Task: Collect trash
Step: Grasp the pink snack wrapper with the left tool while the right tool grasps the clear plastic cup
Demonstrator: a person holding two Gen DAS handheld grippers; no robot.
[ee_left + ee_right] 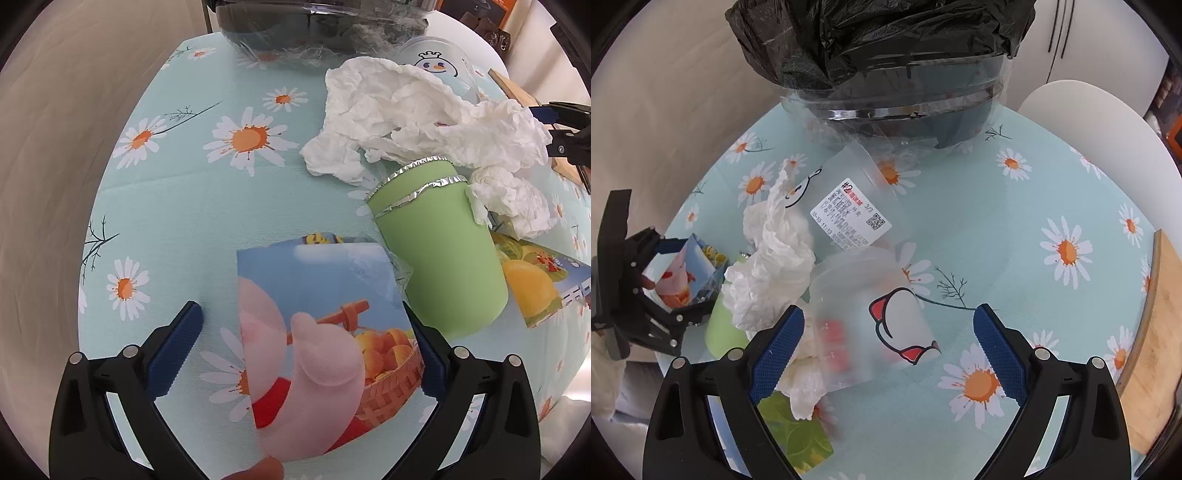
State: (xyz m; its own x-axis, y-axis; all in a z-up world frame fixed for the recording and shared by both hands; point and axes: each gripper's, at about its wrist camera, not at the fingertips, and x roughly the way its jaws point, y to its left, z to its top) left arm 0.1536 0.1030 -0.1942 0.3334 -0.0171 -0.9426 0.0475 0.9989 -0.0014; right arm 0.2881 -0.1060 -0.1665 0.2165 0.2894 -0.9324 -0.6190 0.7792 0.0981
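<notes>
My left gripper (303, 343) is open, its fingers either side of a cartoon-pig snack wrapper (325, 347) lying on the daisy tablecloth. A green cup (443, 254) with a foil rim lies just right of it, with crumpled white tissue (406, 118) behind. My right gripper (890, 350) is open around a frosted plastic cup (871, 314) lying on its side. A second clear cup (849, 206) with a printed label lies beyond it. The tissue (772, 258) sits left of the cups. The left gripper (653, 288) shows at the far left of the right wrist view.
A clear bin lined with a black bag (886, 66) stands at the far side of the table (1034, 184). A lemon-print wrapper (535, 291) lies right of the green cup. A wooden board (1152, 332) lies at the right edge. A white chair (1089, 122) stands behind.
</notes>
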